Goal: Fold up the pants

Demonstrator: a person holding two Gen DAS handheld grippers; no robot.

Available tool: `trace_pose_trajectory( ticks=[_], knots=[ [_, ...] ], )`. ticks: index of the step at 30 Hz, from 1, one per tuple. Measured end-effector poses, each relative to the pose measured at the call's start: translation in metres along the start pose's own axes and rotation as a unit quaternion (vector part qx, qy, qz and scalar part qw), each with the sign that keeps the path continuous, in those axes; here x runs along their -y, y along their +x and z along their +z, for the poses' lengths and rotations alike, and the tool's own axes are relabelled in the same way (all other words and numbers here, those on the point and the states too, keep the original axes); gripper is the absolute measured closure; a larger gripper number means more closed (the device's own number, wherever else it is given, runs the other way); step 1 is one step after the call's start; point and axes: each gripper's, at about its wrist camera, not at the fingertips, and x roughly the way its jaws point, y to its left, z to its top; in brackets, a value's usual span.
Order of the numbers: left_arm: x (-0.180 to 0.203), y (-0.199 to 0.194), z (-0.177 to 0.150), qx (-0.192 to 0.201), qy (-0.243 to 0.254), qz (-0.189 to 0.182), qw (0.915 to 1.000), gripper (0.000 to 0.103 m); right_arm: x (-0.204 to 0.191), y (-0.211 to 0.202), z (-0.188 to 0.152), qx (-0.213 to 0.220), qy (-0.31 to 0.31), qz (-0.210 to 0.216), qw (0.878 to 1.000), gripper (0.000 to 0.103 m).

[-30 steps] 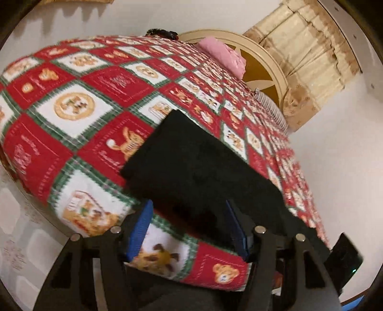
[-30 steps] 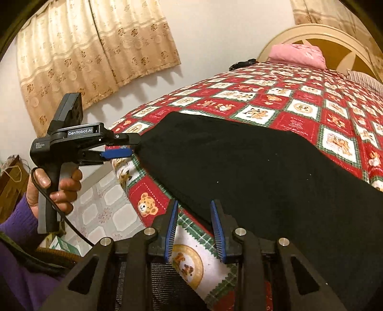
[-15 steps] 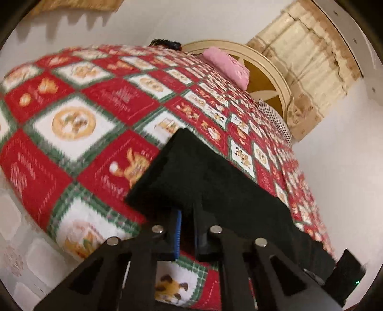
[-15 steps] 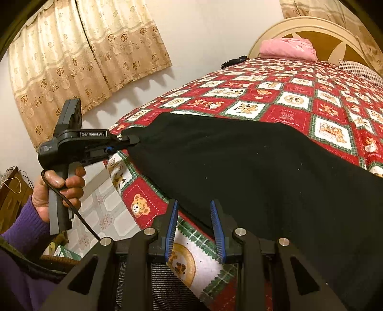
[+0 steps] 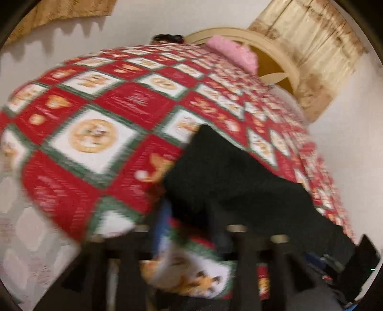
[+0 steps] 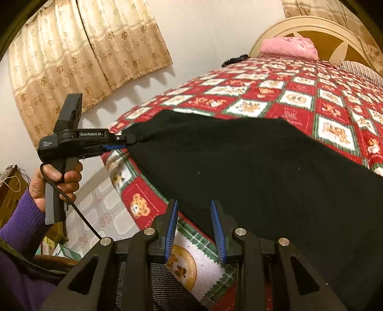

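Reopened after a brief pinch, left gripper (image 5: 189, 229) jaws are parting astride the pants (image 6: 251, 172) corner, lower centre; right gripper (image 6: 195, 227) jaws stand narrow, empty, at the hem. Pants lie on the bed (image 6: 299, 95). Risk: pinching quilt with cloth.

A ribbed purple sleeve (image 6: 22, 219) meets a black claw (image 6: 129, 141) (blue pads, white "GenRobot.AI" lettering, thin cable).

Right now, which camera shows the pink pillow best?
The right wrist view: the pink pillow is sharp there, lying against the headboard. The left wrist view shows it too, but blurred by motion.
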Motion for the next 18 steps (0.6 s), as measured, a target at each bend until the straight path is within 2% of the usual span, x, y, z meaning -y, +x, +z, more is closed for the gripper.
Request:
trace_pose_trajectory(
  ticks=[1,3,8,11,14,16,17,18],
  knots=[
    [-0.002,-0.007,0.002,0.012,0.004,0.029,0.9995,0.032,0.000,-0.004,0.001,0.007,-0.002,0.000,1.000,0.073],
    [0.000,-0.025,0.009,0.055,0.024,0.072,0.9956,0.032,0.004,-0.013,0.005,0.023,0.000,-0.005,1.000,0.073],
    [0.049,-0.039,0.022,0.109,0.115,0.092,0.9831,0.032,0.044,-0.034,0.022,0.076,0.056,-0.048,0.994,0.073],
    [0.078,-0.014,0.024,0.107,0.164,0.091,0.9764,0.032,0.067,-0.041,0.027,0.077,0.076,-0.097,0.989,0.073],
    [0.090,0.027,0.020,0.066,0.181,0.096,0.9765,0.031,0.073,-0.049,0.020,0.055,0.049,-0.160,0.984,0.073],
    [0.092,0.051,0.010,0.040,0.190,0.121,0.9735,0.031,0.081,-0.054,0.008,0.034,0.052,-0.176,0.983,0.073],
    [0.089,0.059,0.003,0.037,0.192,0.134,0.9714,0.029,0.087,-0.058,-0.003,0.018,0.058,-0.186,0.981,0.073],
    [0.088,0.056,-0.002,0.065,0.197,0.137,0.9687,0.023,0.094,-0.060,-0.016,-0.004,0.066,-0.198,0.978,0.073]
  ],
)
